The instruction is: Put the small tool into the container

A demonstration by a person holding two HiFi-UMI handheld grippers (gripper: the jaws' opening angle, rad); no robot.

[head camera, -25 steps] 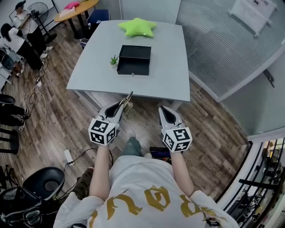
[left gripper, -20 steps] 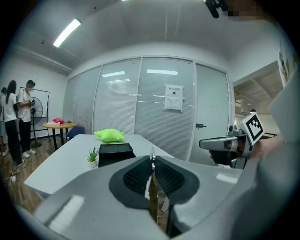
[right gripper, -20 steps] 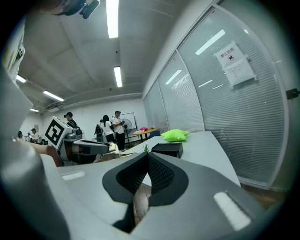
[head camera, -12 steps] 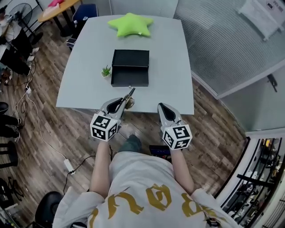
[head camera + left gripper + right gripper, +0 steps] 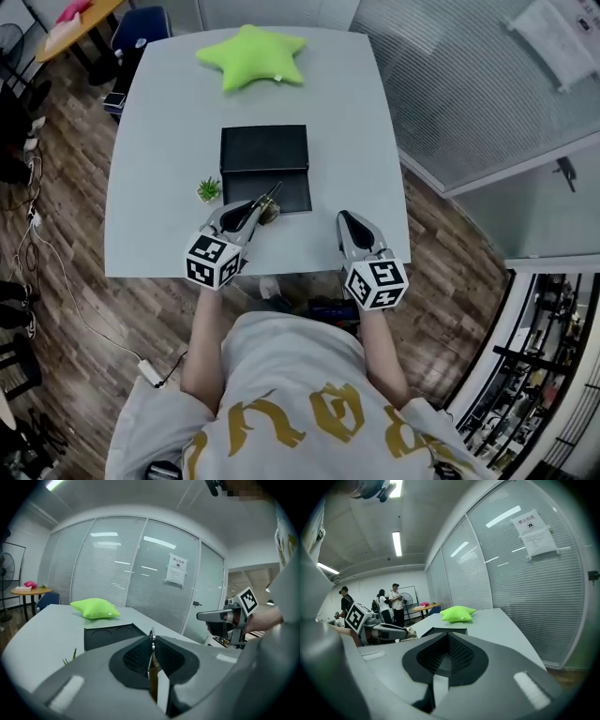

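Left gripper [image 5: 253, 210], clamping tool [image 5: 273, 195], is closing on box [image 5: 264, 155] at 12 o'clock; drop nearing. Right gripper [image 5: 344, 218] is idling, jaws together, empty.

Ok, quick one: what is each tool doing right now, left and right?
Left tool: closed on a thin metal implement with a brownish handle.
Right tool: closed, nothing between its jaws.

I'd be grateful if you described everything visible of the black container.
The black container is a flat, matte rectangular box lying level on the grey table, with two round recesses in its top. A small potted plant stands by its near-left corner; the left gripper's small tool pokes over its near edge.
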